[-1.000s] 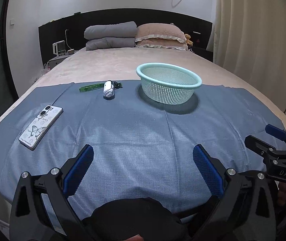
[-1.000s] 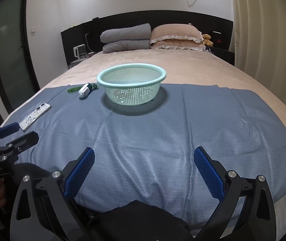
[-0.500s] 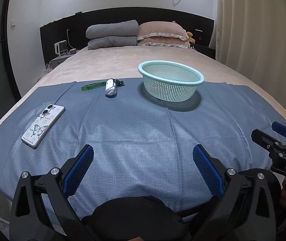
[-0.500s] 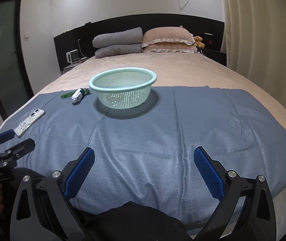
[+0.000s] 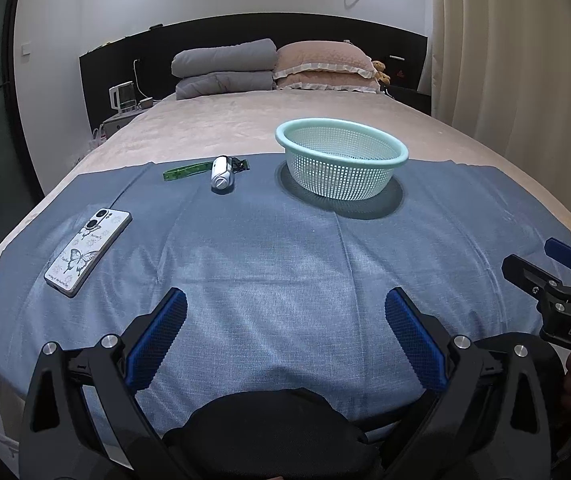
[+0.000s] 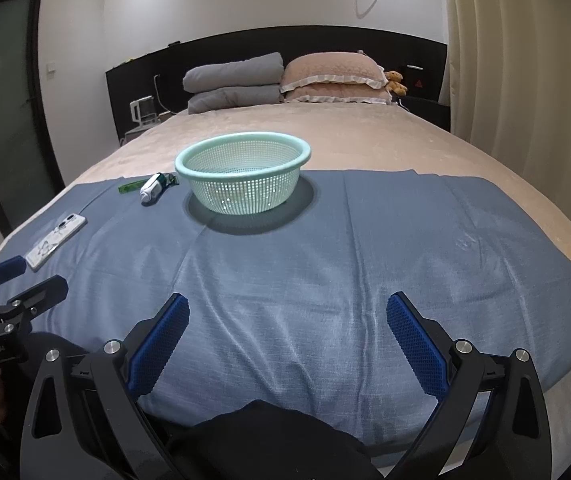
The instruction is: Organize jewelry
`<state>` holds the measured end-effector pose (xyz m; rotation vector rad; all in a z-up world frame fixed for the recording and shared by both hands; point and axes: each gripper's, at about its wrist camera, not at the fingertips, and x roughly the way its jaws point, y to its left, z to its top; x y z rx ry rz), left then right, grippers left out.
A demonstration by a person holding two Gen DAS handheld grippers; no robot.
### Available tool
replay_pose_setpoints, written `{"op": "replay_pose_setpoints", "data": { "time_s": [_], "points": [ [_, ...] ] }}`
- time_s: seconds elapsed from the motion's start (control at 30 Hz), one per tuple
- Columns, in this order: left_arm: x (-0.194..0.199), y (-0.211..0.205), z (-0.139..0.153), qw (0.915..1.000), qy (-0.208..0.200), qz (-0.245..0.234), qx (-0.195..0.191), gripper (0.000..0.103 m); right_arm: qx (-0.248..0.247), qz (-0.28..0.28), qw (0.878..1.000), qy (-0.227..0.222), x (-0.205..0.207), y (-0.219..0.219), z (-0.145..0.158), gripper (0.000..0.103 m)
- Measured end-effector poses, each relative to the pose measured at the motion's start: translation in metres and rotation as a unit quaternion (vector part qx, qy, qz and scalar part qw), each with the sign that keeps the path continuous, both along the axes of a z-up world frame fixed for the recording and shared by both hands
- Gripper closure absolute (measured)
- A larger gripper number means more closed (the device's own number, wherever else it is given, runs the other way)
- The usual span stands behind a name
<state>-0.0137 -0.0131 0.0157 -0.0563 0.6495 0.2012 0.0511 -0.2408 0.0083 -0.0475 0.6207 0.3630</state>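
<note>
Mint basket (image 5: 341,160) interior mostly hidden; green strap (image 5: 184,171) partly behind watch (image 5: 222,174).

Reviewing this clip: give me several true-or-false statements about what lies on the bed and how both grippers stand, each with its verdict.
1. The mint-green plastic mesh basket holds a watch. False: nothing shows inside it.
2. The white watch with a green strap lies on the blue cloth, left of the basket. True.
3. The left gripper grips the butterfly-patterned white phone. False: its fingers are open and empty; the phone lies on the cloth.
4. The right gripper is open, holding nothing. True.
</note>
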Motion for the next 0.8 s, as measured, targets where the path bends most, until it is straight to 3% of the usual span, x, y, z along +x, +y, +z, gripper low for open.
{"op": "replay_pose_setpoints", "data": {
  "time_s": [0.8],
  "points": [
    [-0.0008, -0.0005, -0.0004, 0.9999, 0.003, -0.007, -0.010, 0.006, -0.017, 0.003, 1.000, -0.006, -0.0022, 0.0058, 0.0007, 0.008]
  ]
}}
